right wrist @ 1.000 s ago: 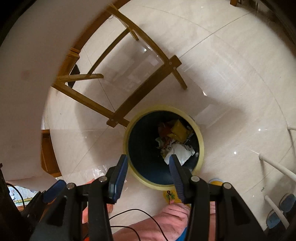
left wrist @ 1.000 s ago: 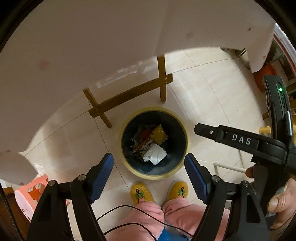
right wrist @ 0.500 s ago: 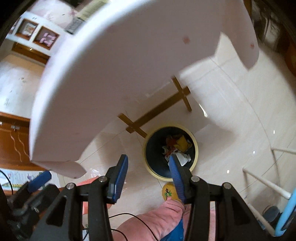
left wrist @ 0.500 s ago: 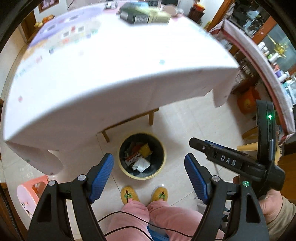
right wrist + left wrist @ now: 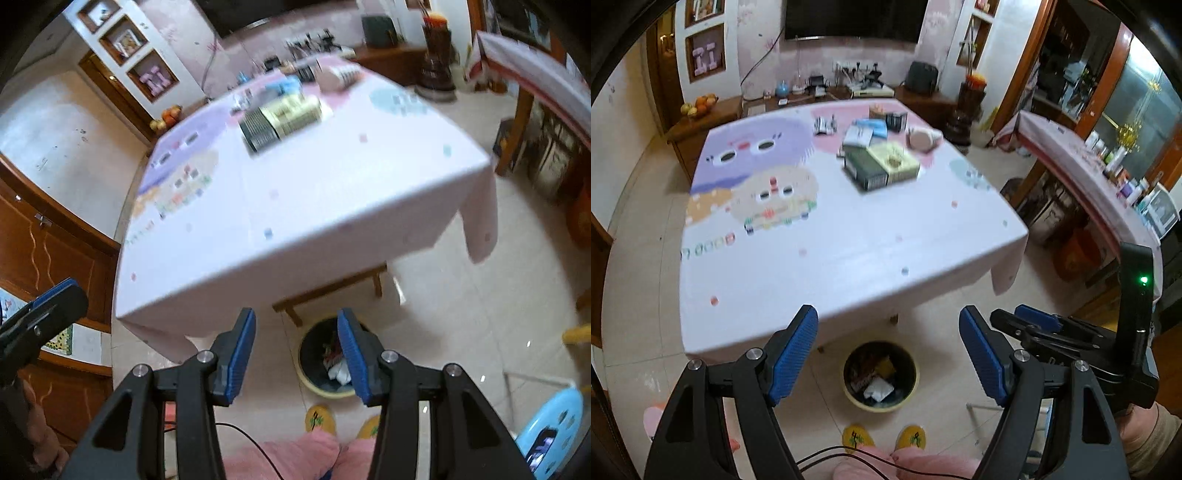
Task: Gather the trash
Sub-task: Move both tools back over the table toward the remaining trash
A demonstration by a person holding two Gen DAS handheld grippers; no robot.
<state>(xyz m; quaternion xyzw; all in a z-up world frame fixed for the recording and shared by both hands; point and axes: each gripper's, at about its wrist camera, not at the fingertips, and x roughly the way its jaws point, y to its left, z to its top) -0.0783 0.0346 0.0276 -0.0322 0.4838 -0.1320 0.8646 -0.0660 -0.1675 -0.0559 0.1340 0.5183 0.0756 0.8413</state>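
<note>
Trash-filled round bin with a yellowish rim and dark inside (image 5: 881,371) sits on the pale tiled floor just past the near edge of the table, right in front of the person's yellow slippers (image 5: 884,437). A second ago it filled the middle of both views and you were looking up at the underside of the table; now it's small and low in the frame, and the whole top of the table with the white cartoon-print tablecloth (image 5: 798,229) is visible, so both hands have come way up. Going left to right: the left gripper with blue pads (image 5: 888,354) has its jaws wide apart with nothing between them, same gap as before. On the table, towards the far side, there's a dark-green and cream boxed set (image 5: 881,166), a bit blurred. Over on the right, the right gripper with blue pads (image 5: 297,356) is also spread apart and empty, gap unchanged, with the bin (image 5: 317,363) partly hidden behind its right finger.
</note>
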